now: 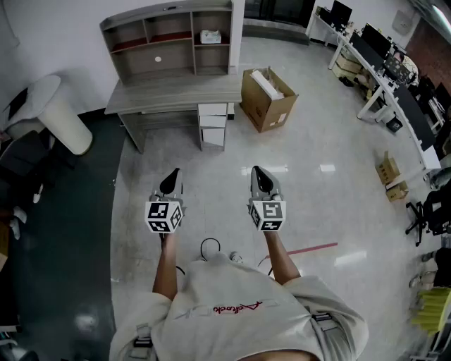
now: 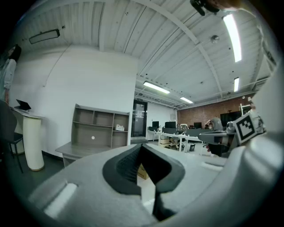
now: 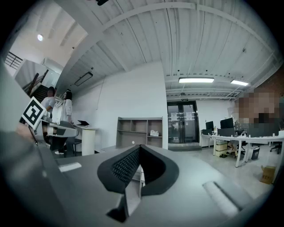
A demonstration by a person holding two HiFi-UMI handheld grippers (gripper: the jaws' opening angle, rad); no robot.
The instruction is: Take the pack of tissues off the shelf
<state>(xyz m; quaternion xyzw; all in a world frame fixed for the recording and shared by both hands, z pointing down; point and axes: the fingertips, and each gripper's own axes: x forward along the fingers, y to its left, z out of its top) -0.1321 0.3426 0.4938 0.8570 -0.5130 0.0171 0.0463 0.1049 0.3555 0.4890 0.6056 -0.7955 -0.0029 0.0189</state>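
Tissue pack (image 1: 210,37) in shelf (image 1: 169,15) cubby across floor (image 1: 317,141); left gripper (image 1: 175,172), right gripper (image 1: 255,170) jaws together.

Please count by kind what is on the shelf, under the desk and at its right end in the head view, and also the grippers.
Tissue pack: 1
Drawer unit: 1
Cardboard box: 1
Grippers: 2 (left gripper, right gripper)
Total: 5

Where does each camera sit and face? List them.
Head view: on the person's head, steeply down at shelf, left gripper, right gripper; forearms, shirt show.
Left gripper view: on left gripper, level toward shelf; its shut jaws show.
Right gripper view: on right gripper, level toward shelf; its shut jaws show.
Shared: all show the pack of tissues on the shelf.
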